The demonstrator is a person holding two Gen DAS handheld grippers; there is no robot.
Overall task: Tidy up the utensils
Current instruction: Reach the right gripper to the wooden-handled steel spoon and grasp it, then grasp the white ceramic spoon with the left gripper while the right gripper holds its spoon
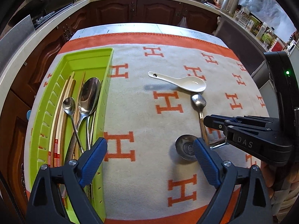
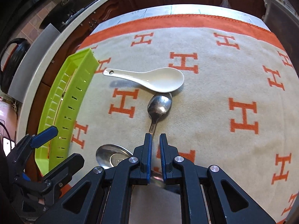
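Note:
A green utensil tray (image 1: pixel 89 56) at the table's left holds chopsticks and several metal spoons (image 1: pixel 87 97); it also shows in the right wrist view (image 2: pixel 82 61). A white ceramic spoon (image 1: pixel 179 81) (image 2: pixel 155 79) lies mid-table. A small metal spoon (image 1: pixel 199 101) (image 2: pixel 159 104) lies just below it. A steel ladle (image 1: pixel 186 147) (image 2: pixel 112 156) lies nearer. My left gripper (image 1: pixel 150 147) is open and empty, low between tray and ladle. My right gripper (image 2: pixel 155 137) (image 1: pixel 207 120) has its jaws nearly closed around the small spoon's handle, a narrow gap still showing.
An orange and grey cloth with H letters (image 1: pixel 168 102) covers the table. Dark wood cabinets (image 1: pixel 149 11) and a counter with a sink, kettle and bottles (image 1: pixel 229 0) stand beyond the far edge.

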